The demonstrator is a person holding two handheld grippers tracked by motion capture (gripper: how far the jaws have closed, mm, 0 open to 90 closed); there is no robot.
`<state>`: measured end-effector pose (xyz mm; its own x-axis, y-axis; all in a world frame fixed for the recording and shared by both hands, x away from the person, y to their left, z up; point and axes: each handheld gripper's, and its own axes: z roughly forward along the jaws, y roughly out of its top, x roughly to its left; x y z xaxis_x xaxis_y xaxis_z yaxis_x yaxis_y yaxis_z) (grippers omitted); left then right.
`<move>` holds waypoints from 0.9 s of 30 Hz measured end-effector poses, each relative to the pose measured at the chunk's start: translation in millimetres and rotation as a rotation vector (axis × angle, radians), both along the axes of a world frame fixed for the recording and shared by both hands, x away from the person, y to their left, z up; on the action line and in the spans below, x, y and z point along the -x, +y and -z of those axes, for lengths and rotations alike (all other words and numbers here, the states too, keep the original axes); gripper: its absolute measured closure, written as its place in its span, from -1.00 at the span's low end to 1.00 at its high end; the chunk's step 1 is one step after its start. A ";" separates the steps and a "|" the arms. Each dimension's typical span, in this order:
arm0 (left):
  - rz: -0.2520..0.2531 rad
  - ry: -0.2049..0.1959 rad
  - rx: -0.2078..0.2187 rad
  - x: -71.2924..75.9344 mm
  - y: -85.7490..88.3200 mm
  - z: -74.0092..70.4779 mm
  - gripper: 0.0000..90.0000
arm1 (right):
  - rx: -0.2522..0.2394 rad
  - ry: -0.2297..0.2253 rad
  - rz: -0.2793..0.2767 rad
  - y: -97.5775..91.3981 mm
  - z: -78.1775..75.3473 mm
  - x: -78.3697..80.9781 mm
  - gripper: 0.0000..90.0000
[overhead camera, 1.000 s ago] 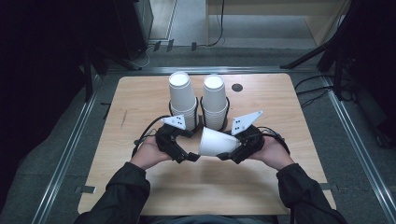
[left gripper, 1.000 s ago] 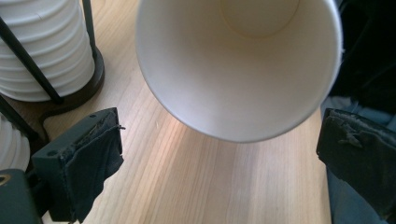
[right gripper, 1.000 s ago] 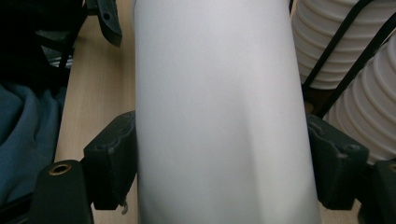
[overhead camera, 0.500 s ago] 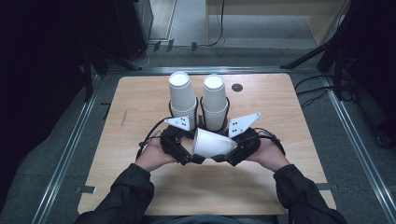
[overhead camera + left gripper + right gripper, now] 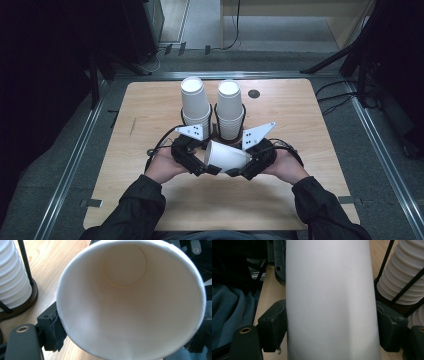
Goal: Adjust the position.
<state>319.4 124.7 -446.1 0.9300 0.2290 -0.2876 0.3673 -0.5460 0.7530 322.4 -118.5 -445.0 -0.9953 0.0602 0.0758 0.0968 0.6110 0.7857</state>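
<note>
- Close to the person, the two hands meet over the near middle of the table [image 5: 150,210].
- A white paper cup [image 5: 226,156] lies on its side in the air between the hands, its open mouth facing the left hand.
- The right gripper [image 5: 239,172] has its jaws closed on the cup's body, one black pad on each side of the white wall in the right gripper view.
- The left gripper [image 5: 214,170] is at the mouth of the cup. One pad touches the outside of the rim in the left gripper view. The other jaw is hidden, so I cannot tell if it is holding the cup.
- The cup is thin. If the right jaws press too hard, I think its wall could dent or fold.
- If both hands pull apart at once, the rim could bend or the cup could slip out and fall.
- Farther back stand two stacks of cups [image 5: 195,102] in a wire holder [image 5: 243,116]. A bump from a hand could tip them over.
</note>
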 end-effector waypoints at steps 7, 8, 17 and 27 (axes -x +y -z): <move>-0.016 -0.001 -0.033 -0.2 3.6 -2.5 -0.69 | 0.025 0.046 0.023 2.8 2.6 -1.0 -0.65; -0.015 0.002 -0.038 -1.1 5.8 -3.0 -0.69 | 0.029 0.059 0.025 2.3 2.7 -1.5 -0.67; -0.033 -0.043 -0.137 -0.8 12.3 -5.0 -0.69 | 0.075 0.085 0.076 -6.4 7.3 -6.8 -0.69; 0.000 -0.091 -0.278 -4.5 1.9 -6.2 -0.69 | 0.114 0.081 0.089 -5.3 13.8 -7.9 -0.70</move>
